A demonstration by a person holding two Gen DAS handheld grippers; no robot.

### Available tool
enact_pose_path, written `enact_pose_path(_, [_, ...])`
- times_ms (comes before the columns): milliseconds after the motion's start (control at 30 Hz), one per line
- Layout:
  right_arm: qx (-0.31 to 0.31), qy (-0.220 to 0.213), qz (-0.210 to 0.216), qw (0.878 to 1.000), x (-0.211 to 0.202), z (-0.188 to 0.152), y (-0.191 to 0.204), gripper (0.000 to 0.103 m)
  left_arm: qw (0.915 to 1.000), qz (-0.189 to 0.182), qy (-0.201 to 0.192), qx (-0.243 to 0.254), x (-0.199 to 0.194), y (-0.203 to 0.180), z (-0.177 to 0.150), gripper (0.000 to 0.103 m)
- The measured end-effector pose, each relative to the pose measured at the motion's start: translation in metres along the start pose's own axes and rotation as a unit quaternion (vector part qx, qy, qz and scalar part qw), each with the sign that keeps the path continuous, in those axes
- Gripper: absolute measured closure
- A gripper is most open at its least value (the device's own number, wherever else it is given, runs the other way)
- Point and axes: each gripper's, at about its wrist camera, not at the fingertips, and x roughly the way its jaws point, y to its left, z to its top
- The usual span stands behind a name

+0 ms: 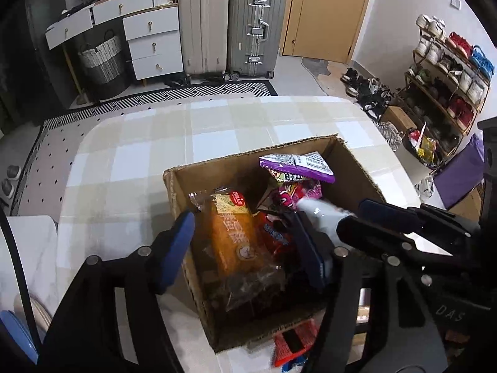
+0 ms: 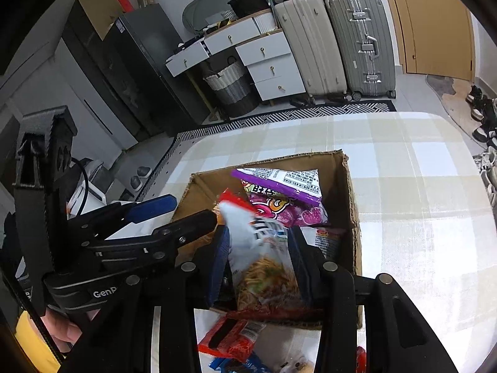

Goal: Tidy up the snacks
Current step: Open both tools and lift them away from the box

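The cardboard box [image 2: 349,186] sits on the checked table [image 2: 419,186] as the landmark. Inside it lie a purple packet [image 2: 279,183] with dense printed text too small to read, a pink sweets bag [image 2: 292,214], and an orange-wrapped cake [image 1: 236,236] at its left wall. The right tongs [image 2: 259,258] clamp a white noodle packet [image 2: 264,264] over the box's near edge. The left tongs [image 1: 248,245] stand wide over the box, "GenR" partly legible on their body in the right wrist view. A red packet [image 2: 230,335] lies outside the near wall.
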Motion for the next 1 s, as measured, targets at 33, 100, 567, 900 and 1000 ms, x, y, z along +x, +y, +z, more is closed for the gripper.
enact_pose_path(33, [0.0,-0.002,0.001,1.0,-0.003,0.0,0.001,0.062,1.0,0.002,0.0,-0.001,-0.003,0.0,-0.001,0.039])
enact_pose_path(100, [0.001,-0.007,0.002,1.0,-0.011,-0.001,0.003,0.062,1.0,0.005,-0.001,-0.001,-0.01,-0.001,-0.005,0.038])
enact_pose_path(567, [0.006,-0.034,0.002,0.999,-0.067,-0.015,0.012,0.062,0.9985,0.023,-0.045,-0.02,-0.086,-0.013,-0.048,0.027])
enact_pose_path(900, [-0.003,-0.068,-0.013,0.998,-0.134,-0.044,0.03,0.045,0.9961,0.026,-0.081,-0.024,-0.17,-0.035,-0.087,0.024])
enact_pose_path(1000, [-0.012,-0.081,-0.018,0.996,-0.157,-0.057,0.039,0.037,0.9952,0.024,-0.093,-0.021,-0.197,-0.045,-0.098,0.023])
